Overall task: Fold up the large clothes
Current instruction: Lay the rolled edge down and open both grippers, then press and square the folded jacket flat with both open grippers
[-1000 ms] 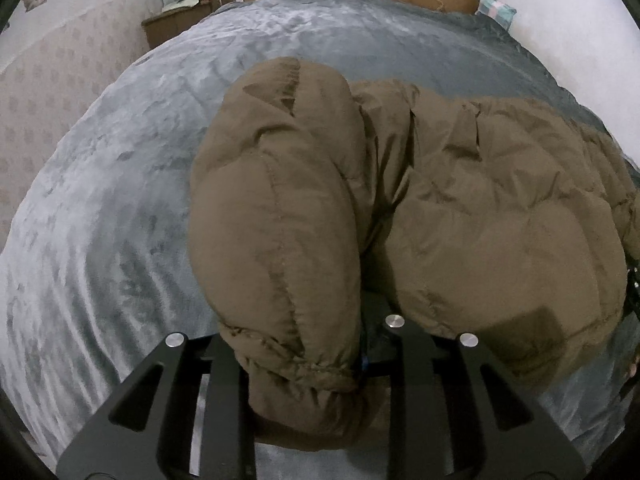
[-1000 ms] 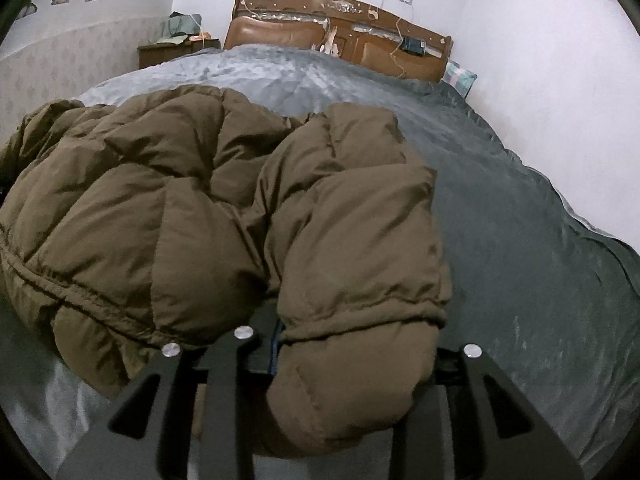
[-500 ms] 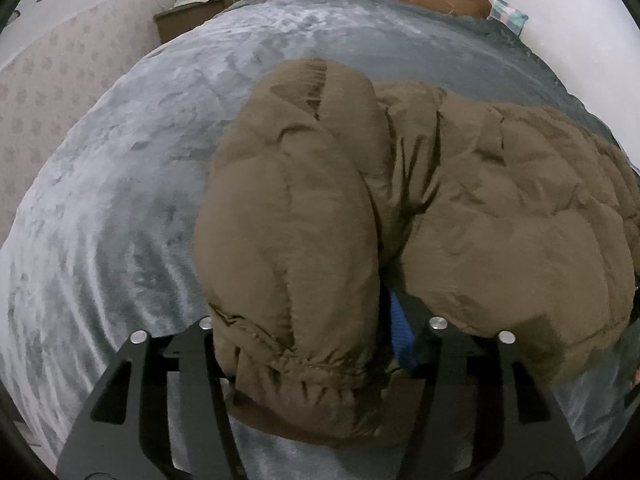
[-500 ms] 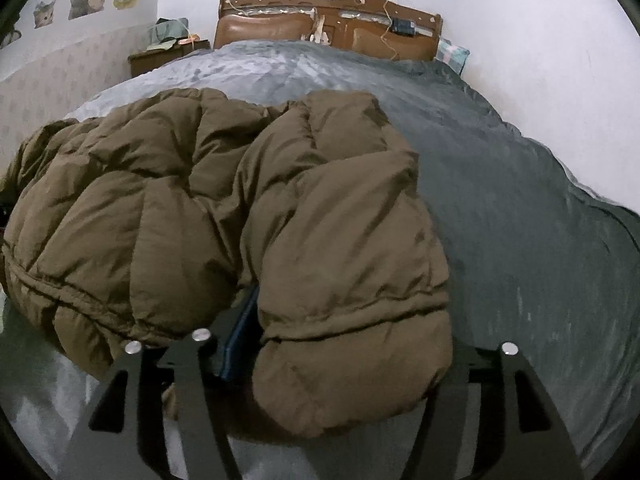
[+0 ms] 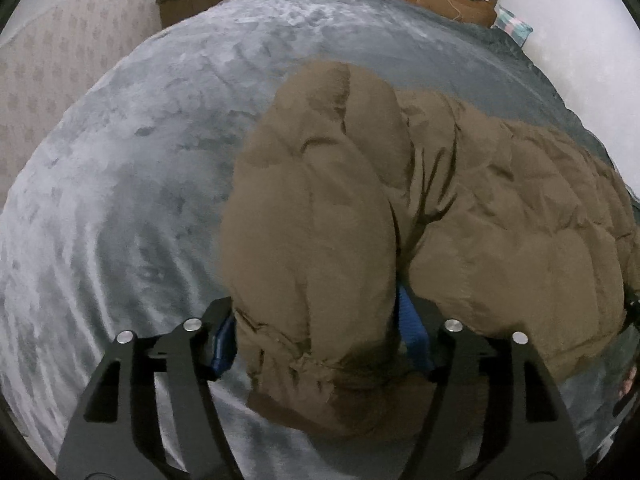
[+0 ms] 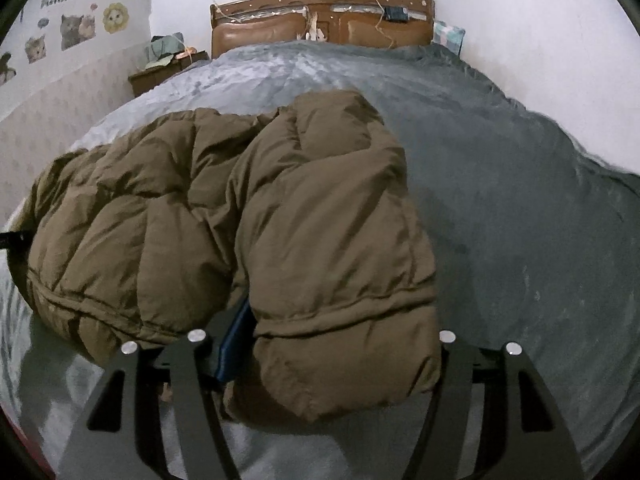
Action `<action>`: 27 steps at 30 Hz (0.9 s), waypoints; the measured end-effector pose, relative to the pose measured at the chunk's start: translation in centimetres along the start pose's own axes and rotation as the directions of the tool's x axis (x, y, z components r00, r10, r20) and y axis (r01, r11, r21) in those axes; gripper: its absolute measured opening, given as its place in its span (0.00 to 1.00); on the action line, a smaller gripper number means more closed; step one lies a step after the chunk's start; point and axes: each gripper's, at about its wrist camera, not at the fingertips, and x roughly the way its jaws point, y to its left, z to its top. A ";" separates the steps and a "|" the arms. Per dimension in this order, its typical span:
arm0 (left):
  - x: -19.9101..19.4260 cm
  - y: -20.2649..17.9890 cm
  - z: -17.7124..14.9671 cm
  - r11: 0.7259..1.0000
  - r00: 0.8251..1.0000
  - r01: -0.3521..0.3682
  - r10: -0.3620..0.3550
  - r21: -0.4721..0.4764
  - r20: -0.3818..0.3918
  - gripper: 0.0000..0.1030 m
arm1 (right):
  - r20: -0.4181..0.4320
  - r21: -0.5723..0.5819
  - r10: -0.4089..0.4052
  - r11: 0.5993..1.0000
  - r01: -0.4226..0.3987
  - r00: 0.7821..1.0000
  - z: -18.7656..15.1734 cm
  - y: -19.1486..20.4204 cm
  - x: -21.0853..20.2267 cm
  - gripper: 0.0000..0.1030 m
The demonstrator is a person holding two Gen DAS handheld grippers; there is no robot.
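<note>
A brown puffy jacket [image 5: 500, 220] lies on the grey bed cover [image 5: 120, 200], with both sleeves folded toward me. In the left wrist view its left sleeve [image 5: 312, 240] runs down between the fingers of my left gripper [image 5: 320, 344], whose jaws stand wide open on either side of the cuff. In the right wrist view the jacket [image 6: 140, 220] lies left, and its right sleeve [image 6: 332, 248] ends between the open fingers of my right gripper [image 6: 332, 352]. Neither gripper pinches the cloth.
A wooden headboard [image 6: 320, 20] stands at the far end of the bed. A nightstand [image 6: 168, 68] with clutter sits at the far left by the wall. A pillow [image 6: 448, 36] lies at the far right. The grey cover [image 6: 520, 220] spreads right of the jacket.
Both grippers have opened wide and let go of the sleeve cuffs. The sleeves have settled onto the bed and jacket, and both grippers have pulled back slightly.
</note>
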 end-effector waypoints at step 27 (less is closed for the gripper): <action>0.0 4.0 1.4 0.998 1.000 -0.008 0.007 -0.064 -0.010 0.95 | -0.002 0.064 -0.035 0.997 0.035 0.999 -0.8 -2.8 0.6 0.70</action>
